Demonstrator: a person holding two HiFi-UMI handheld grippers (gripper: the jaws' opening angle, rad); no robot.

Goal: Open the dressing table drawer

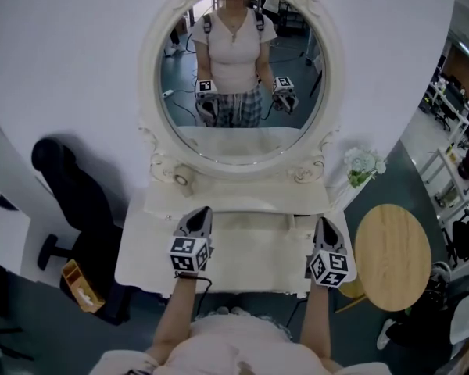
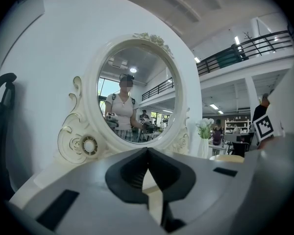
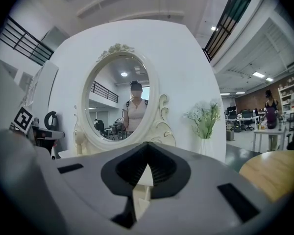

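Observation:
The white dressing table (image 1: 242, 260) stands right in front of me, with an oval mirror (image 1: 242, 69) in an ornate frame at its back. Its drawer front does not show from above. My left gripper (image 1: 200, 211) hovers over the left part of the tabletop, and my right gripper (image 1: 324, 223) over the right part. Both point level at the mirror. In the left gripper view the left gripper (image 2: 147, 150) has its jaws closed tip to tip with nothing between them. The right gripper (image 3: 147, 144) is likewise shut and empty.
A black chair (image 1: 74, 201) stands left of the table, with a yellow box (image 1: 82, 285) on the floor beside it. A vase of white flowers (image 1: 363, 166) sits at the table's right rear corner. A round wooden side table (image 1: 391, 256) stands close on the right.

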